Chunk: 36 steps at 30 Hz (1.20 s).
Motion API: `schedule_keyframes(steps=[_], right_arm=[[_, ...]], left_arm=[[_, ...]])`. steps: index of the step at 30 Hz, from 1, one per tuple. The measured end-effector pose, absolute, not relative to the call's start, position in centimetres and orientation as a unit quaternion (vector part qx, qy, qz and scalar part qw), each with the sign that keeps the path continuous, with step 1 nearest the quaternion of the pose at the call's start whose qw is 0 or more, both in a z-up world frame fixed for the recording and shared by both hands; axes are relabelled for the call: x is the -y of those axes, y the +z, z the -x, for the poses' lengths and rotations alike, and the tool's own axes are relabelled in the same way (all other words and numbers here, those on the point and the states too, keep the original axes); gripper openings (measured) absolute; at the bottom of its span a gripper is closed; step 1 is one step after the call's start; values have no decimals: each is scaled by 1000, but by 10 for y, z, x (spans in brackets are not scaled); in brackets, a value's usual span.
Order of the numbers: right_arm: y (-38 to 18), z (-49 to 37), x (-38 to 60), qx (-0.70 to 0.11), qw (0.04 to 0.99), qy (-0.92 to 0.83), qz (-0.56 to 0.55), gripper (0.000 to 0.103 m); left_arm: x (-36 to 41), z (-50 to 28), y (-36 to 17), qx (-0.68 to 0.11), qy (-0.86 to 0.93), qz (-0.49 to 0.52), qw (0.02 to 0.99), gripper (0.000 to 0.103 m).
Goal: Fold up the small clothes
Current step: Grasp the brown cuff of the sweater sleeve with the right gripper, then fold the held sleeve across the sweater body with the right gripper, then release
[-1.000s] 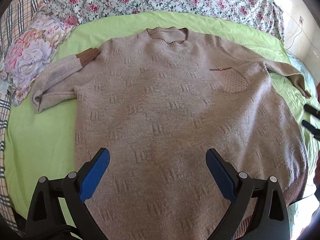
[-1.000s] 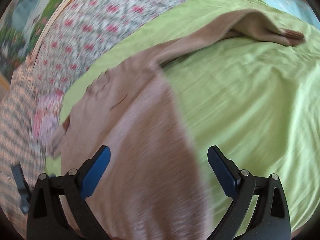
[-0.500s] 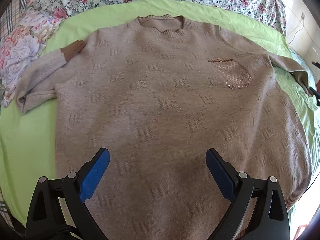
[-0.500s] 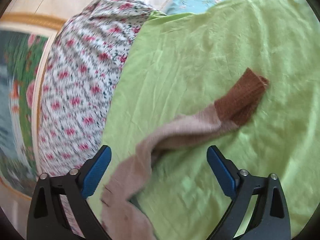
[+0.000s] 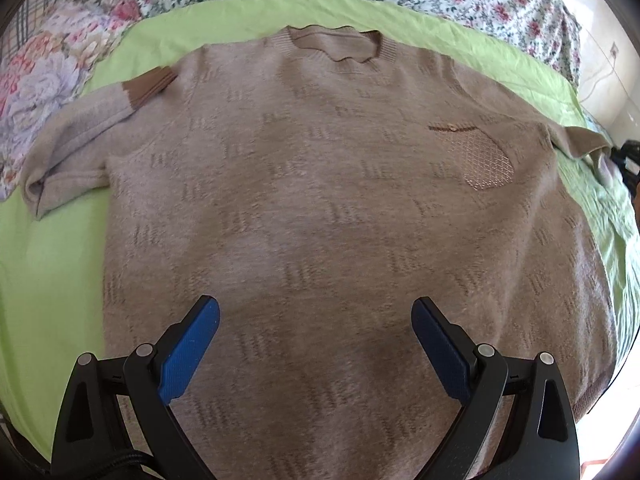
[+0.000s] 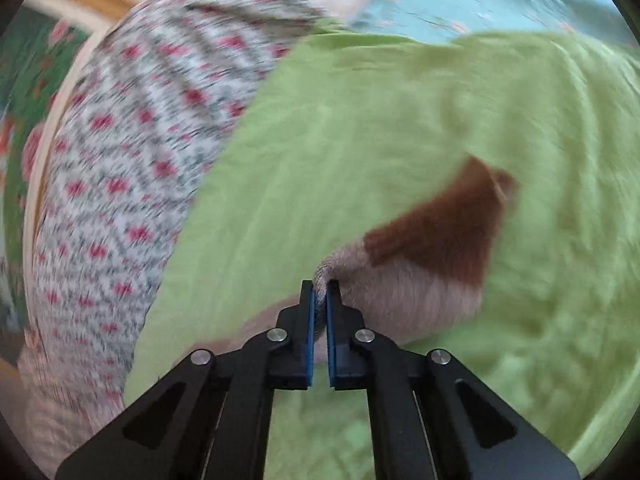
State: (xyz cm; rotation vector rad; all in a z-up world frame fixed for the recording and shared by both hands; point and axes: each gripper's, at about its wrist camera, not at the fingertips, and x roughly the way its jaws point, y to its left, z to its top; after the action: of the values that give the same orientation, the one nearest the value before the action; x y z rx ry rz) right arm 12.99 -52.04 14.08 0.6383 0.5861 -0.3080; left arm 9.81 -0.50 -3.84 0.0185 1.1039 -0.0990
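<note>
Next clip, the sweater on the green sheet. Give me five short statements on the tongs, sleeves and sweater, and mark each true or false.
1. The right tongs are shut on the sleeve near its brown cuff. True.
2. The left tongs grip the sweater's hem. False: they are open above the sweater, holding nothing.
3. The other sleeve is folded back, its cuff lying by the shoulder. True.
4. The sweater lies back side up. False: the chest pocket faces up.
5. The sweater lies on a bare wooden table. False: it lies on a green sheet.
</note>
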Motion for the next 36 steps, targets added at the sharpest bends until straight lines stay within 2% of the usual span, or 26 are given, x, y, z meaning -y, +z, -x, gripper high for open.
schedule_keyframes(steps=[5,10,17,25,27,29,30,31,36], right_arm=[[150,-178,424,-317,924,-30,-214,6],[129,-217,319,-351,918,85,-165,5],[63,-235,197,-419,876,206,-121,5],[-1,-236,136,-488,820,277,-117,6],[-14,-233,135,-506,808,276,-127,10],[-22,-230,138,-525,796,269,-133,21],[-24,-226,141,-527,795,269,-135,38],[-23,-221,145,-522,798,267,-135,48],[-9,-201,180,-502,811,254,-161,50]], left_arm=[[-11,-94,-35,-519,-39,11,854,97],[-27,-92,-31,-509,-38,39,859,97],[-62,-99,-31,-507,-58,114,853,97],[-90,-114,-31,-495,-85,188,844,97],[-89,-123,-31,-494,-92,195,842,97],[-86,-135,-30,-491,-107,204,840,97],[-84,-143,-30,-490,-115,209,838,97],[-82,-150,-30,-491,-120,213,836,97],[-61,-201,-40,-501,-146,230,821,98]])
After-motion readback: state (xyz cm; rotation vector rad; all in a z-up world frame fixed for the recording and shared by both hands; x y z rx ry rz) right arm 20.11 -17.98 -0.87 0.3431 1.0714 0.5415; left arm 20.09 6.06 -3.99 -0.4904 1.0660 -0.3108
